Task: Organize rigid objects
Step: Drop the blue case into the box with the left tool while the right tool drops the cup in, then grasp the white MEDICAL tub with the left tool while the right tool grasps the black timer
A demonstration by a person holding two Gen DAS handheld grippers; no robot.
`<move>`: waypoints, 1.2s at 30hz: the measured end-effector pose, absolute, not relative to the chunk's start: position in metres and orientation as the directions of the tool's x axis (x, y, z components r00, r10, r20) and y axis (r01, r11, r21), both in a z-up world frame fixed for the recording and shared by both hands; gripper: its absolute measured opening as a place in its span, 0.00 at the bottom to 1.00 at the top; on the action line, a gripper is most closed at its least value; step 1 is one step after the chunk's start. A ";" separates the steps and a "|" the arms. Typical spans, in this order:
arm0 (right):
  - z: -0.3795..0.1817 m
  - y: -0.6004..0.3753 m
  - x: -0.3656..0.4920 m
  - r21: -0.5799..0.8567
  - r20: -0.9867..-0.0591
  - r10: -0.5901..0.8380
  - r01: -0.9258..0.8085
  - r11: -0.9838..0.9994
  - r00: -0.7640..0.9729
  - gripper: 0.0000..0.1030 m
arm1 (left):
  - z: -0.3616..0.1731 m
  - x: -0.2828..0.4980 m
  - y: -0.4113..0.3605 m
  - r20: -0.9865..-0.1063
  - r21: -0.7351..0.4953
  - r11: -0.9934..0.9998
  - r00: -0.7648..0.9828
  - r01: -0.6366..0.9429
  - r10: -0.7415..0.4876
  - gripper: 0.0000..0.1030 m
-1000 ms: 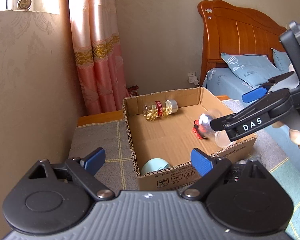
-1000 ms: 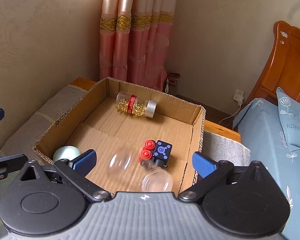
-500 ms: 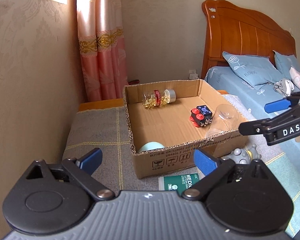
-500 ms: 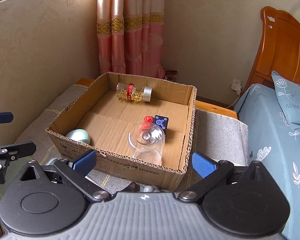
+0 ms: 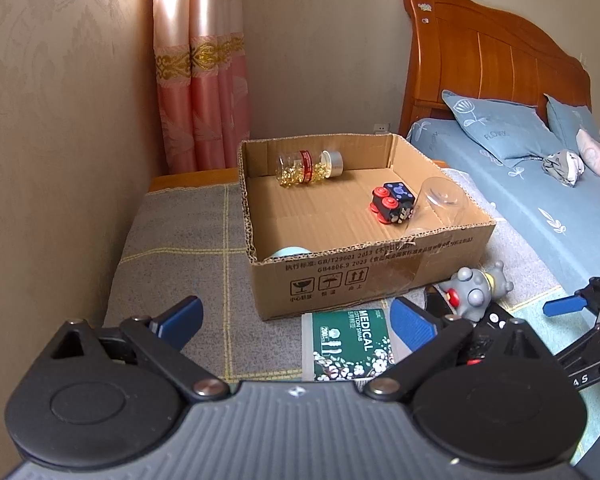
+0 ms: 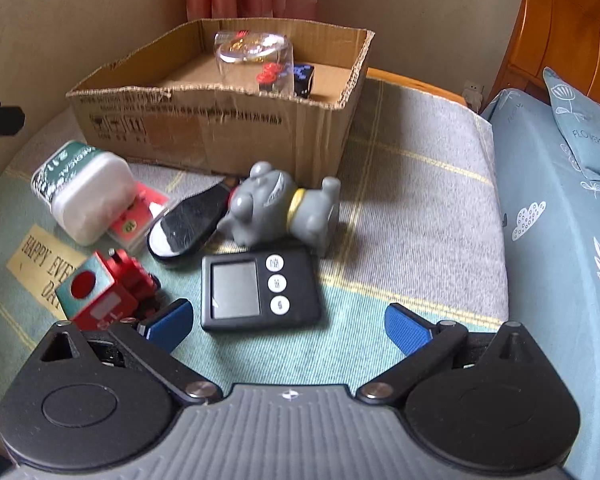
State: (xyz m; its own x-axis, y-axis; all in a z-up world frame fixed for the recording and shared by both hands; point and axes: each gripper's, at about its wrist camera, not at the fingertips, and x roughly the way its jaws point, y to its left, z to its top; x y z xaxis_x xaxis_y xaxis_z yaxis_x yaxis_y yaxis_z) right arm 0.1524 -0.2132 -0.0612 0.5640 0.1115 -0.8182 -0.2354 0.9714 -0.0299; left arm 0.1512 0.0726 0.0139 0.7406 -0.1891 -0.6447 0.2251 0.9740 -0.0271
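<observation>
A cardboard box (image 5: 380,268) (image 6: 220,128) stands on a grey blanket. Inside it lie a capsule jar (image 5: 308,168), a black cube with red buttons (image 5: 392,202), an upturned clear cup (image 5: 440,200) (image 6: 252,56) and a pale blue round thing (image 5: 288,254). In front of the box lie a grey toy figure (image 6: 280,204), a black timer (image 6: 256,290), a cotton swab box (image 6: 80,196) (image 5: 350,344), a red toy (image 6: 104,292) and a black oval thing (image 6: 192,220). My right gripper (image 6: 288,322) is open, low over the timer. My left gripper (image 5: 296,318) is open and empty before the box.
A bed with blue bedding (image 5: 520,184) and a wooden headboard (image 5: 488,64) lies to the right. A wall (image 5: 60,120) runs along the left, with pink curtains (image 5: 200,80) behind the box. A flat red packet (image 6: 140,216) lies under the swab box.
My right gripper let go of the clear cup in the box, drew back and dropped low over the items in front. My left gripper pulled back a little.
</observation>
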 end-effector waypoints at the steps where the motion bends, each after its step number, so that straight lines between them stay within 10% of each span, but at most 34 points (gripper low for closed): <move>1: -0.067 -0.213 0.151 -0.029 -0.822 0.115 -0.243 0.969 0.557 1.00 | 0.013 0.151 0.072 -0.648 -0.029 0.973 0.737 0.227 -0.191 0.97; 25: -0.083 -0.214 0.156 -0.027 -0.742 0.211 -0.342 0.939 0.637 1.00 | -0.038 0.179 0.023 -0.743 -0.004 0.944 0.630 0.331 -0.224 0.96; 36: -0.081 -0.213 0.154 -0.039 -0.733 0.237 -0.387 0.921 0.638 0.93 | -0.045 0.179 0.039 -0.760 -0.034 0.953 0.611 0.302 -0.221 0.81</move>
